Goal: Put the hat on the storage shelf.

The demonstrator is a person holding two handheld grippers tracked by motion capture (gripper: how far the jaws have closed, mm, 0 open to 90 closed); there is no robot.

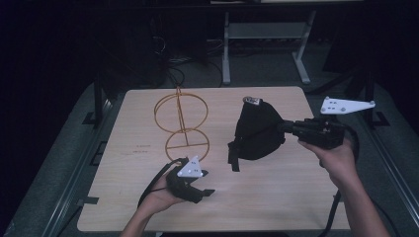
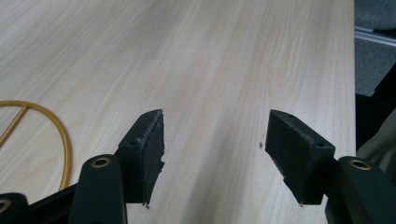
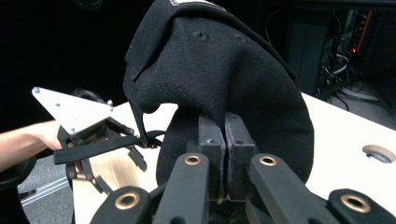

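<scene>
The right gripper (image 1: pixel 285 126) is clenched on the fabric of a black cap (image 1: pixel 257 131), holding it up over the desk (image 1: pixel 276 197), to the right of the gold wire stand (image 1: pixel 181 123). The left gripper (image 1: pixel 205 182) hangs released near the stand's base ring, with nothing between its pads.

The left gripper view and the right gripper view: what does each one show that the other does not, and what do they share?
The left gripper view alone shows the left gripper's open jaws with nothing between them, and part of the gold wire ring lying on the wood. The right gripper view alone shows the right gripper shut on the black cap, whose strap hangs loose, with the other hand farther off. Both show the light wooden table.
</scene>
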